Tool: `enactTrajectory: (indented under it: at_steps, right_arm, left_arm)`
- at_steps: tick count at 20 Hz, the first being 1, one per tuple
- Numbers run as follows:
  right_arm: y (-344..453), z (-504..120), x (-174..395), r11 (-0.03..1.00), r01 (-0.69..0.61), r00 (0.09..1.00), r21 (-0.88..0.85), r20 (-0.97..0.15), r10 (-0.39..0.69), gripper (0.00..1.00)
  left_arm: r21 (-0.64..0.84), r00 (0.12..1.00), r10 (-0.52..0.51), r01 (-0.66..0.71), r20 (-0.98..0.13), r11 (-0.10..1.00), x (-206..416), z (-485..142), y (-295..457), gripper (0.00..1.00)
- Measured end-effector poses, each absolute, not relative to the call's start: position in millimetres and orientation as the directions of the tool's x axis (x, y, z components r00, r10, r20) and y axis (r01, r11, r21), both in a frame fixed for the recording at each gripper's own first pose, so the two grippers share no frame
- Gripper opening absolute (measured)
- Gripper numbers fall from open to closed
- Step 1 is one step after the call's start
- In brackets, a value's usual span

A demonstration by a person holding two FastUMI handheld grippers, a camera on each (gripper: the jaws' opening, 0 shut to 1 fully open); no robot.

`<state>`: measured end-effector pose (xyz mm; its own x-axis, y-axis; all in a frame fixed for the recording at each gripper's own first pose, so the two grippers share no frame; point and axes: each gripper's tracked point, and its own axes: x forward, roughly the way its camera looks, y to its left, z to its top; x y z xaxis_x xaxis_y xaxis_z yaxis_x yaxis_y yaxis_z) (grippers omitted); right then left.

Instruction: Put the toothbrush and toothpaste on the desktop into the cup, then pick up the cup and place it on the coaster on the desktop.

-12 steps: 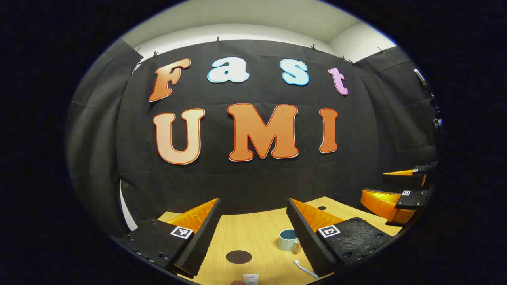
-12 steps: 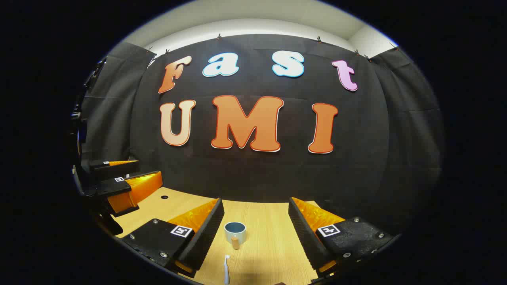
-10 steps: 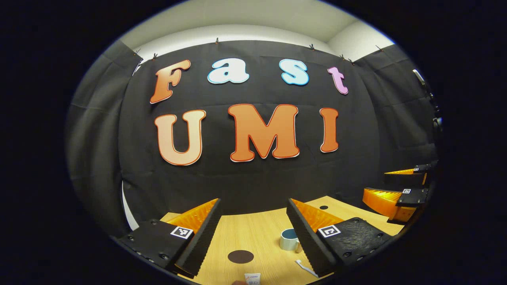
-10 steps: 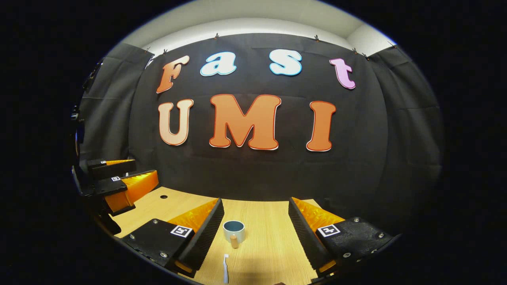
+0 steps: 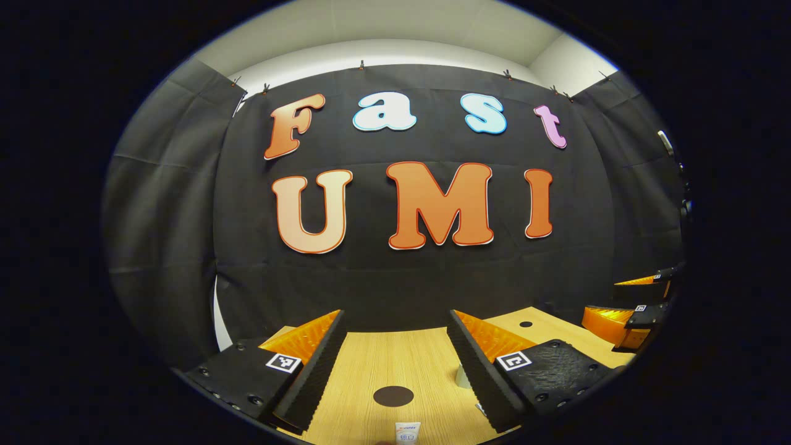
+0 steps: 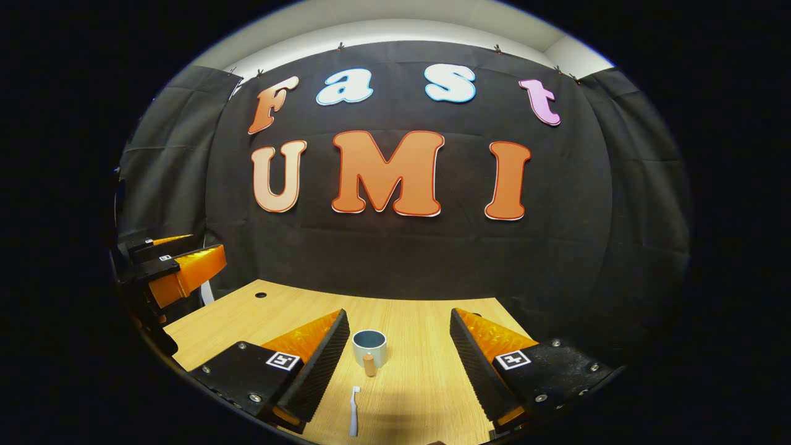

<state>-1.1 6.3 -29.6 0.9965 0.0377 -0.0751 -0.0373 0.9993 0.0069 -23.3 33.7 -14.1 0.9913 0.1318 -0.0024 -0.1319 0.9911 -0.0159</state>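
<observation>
Wooden desktop (image 6: 426, 321) has everything loose on it, so nothing is done yet. Cup (image 6: 369, 348) stands upright and looks empty from my right gripper view, handle facing me. Toothbrush (image 6: 353, 419) lies flat just in front of the cup, on my side of it, not touching. Toothpaste (image 5: 407, 431) lies on my side of the dark round coaster (image 5: 393, 395), close to it; the coaster is bare. In the left gripper view the cup (image 5: 462, 376) is mostly behind my finger, to the right of the coaster.

My left gripper (image 5: 395, 364) and right gripper (image 6: 398, 364) are both spread wide, holding nothing, well above the desktop.

Left to do: brush in, paste in, cup onto coaster. All of it.

Versus 0.5 s ago: left view has swung, so the coaster now sits centred between my fingers and the cup slid behind the right one. Right gripper tilted down a bit; more desktop shows, cup and brush lined up between its fingers.
</observation>
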Motion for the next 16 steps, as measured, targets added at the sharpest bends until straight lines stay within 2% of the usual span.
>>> enactTrajectory:
  at_steps: [7, 16]
  right_arm:
    - [22.3, -41.6, -1.7, 0.997, -0.08, 0.991, -0.006, -0.108, 0.079, 0.99]
    - [54.7, -104.6, -3.8, 0.993, -0.118, 0.95, -0.002, -0.292, 0.113, 0.99]
  left_arm:
    - [0.006, 0.991, 0.133, -0.133, 0.009, 0.991, -29.0, -13.4, 31.1, 0.99]
    - [0.028, 0.987, 0.159, -0.159, 0.013, 0.987, -46.6, -17.4, 61.7, 0.98]
